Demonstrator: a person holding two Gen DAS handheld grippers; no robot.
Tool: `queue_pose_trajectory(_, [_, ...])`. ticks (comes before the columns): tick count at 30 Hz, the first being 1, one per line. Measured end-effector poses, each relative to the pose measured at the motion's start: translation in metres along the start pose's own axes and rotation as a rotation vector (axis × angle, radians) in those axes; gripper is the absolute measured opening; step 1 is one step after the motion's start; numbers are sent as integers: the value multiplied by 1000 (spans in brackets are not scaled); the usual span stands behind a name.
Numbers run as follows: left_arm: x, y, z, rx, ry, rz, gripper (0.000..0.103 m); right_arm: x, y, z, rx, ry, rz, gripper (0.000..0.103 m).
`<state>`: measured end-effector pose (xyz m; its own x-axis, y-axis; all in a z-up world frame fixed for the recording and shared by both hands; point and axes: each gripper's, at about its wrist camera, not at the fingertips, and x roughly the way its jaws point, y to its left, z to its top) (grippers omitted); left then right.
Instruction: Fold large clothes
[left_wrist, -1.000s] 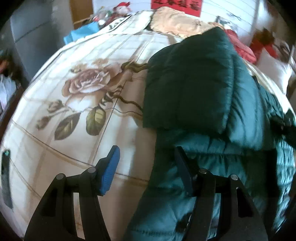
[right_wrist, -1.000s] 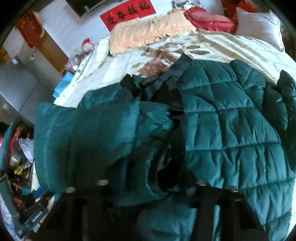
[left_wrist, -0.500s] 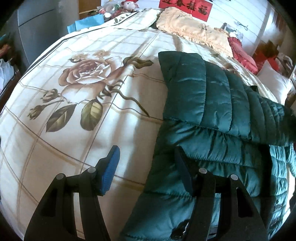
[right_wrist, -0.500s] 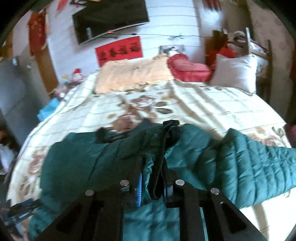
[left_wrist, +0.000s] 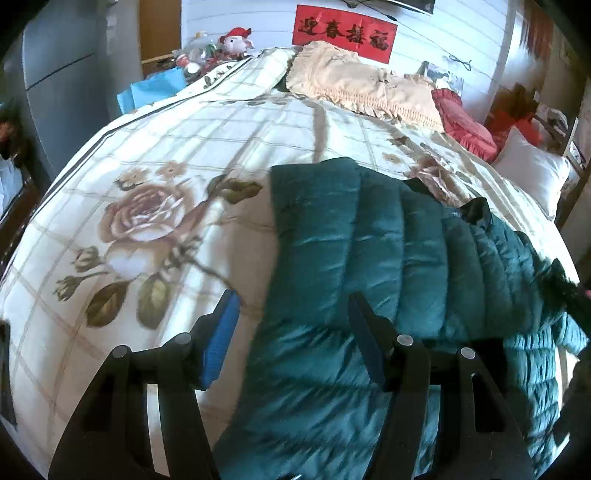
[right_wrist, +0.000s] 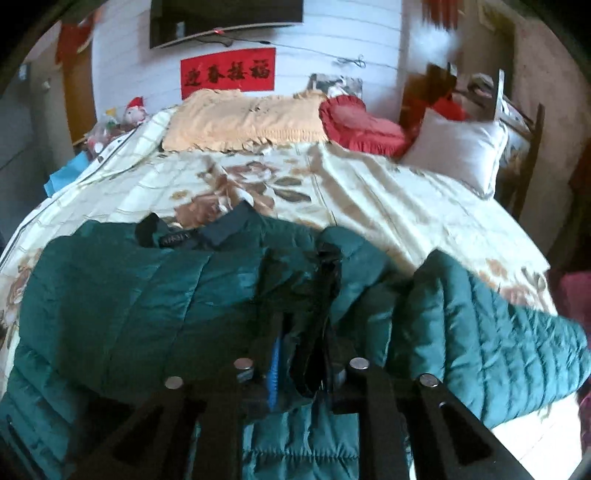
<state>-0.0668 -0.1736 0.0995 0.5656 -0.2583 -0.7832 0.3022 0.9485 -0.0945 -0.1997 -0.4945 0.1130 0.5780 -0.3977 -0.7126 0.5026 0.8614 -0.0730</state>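
Observation:
A dark green quilted jacket (left_wrist: 369, 240) lies on the flowered bedspread (left_wrist: 147, 206), with one sleeve folded across its body. My left gripper (left_wrist: 291, 325) hangs open above the jacket's left edge, one finger over the bedspread and one over the jacket, holding nothing. In the right wrist view the jacket (right_wrist: 129, 295) fills the foreground and its other sleeve (right_wrist: 480, 332) lies spread to the right. My right gripper (right_wrist: 303, 354) has a fold of the jacket's dark front edge between its fingers. Its jaws are opening but still stand close on the fold.
At the head of the bed lie an orange fringed blanket (right_wrist: 243, 122), a red cushion (right_wrist: 362, 125) and a white pillow (right_wrist: 458, 147). Toys and a blue bag (left_wrist: 155, 88) sit at the bed's far left corner. A wooden chair (right_wrist: 517, 122) stands at the right.
The left gripper pulled back and up from the jacket, staying open. The folded sleeve now lies flat across the body. The right gripper tilted up, gripping the front edge.

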Motion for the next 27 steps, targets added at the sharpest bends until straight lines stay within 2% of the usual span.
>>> queue_pose_trajectory(1, [5,-5,3,6,3,2,61,-9,-3,2,28,-42,-30,73])
queue_pose_trajectory(2, [8,-8,4,12,3,9,61,-20,-4,2,57,-89,-42,79])
queue_pose_trajectory(3, [12,-12,6,18,3,17,61,-28,-3,4,75,-118,-26,79])
queue_pose_trajectory(4, [17,-15,7,24,5,24,61,-33,3,6,75,-117,45,79])
queue_pose_trajectory(6, [26,-21,10,34,14,30,61,-28,18,10,55,-65,140,79])
queue_pose_trajectory(8, [34,-24,12,37,16,37,61,-10,38,10,39,25,247,78])
queue_pose_trajectory(10, [41,-25,12,32,19,40,61,7,54,7,23,74,288,73])
queue_pose_trajectory(14, [51,-28,12,49,26,56,61,39,70,1,-24,108,235,68])
queue_pose_trajectory(20, [60,-33,12,69,28,61,64,79,55,5,9,159,154,67])
queue_pose_trajectory(24, [62,-35,11,70,30,72,65,73,55,10,-20,169,126,67])
queue_pose_trajectory(27, [64,-35,11,70,27,70,66,40,51,11,-6,108,160,67])
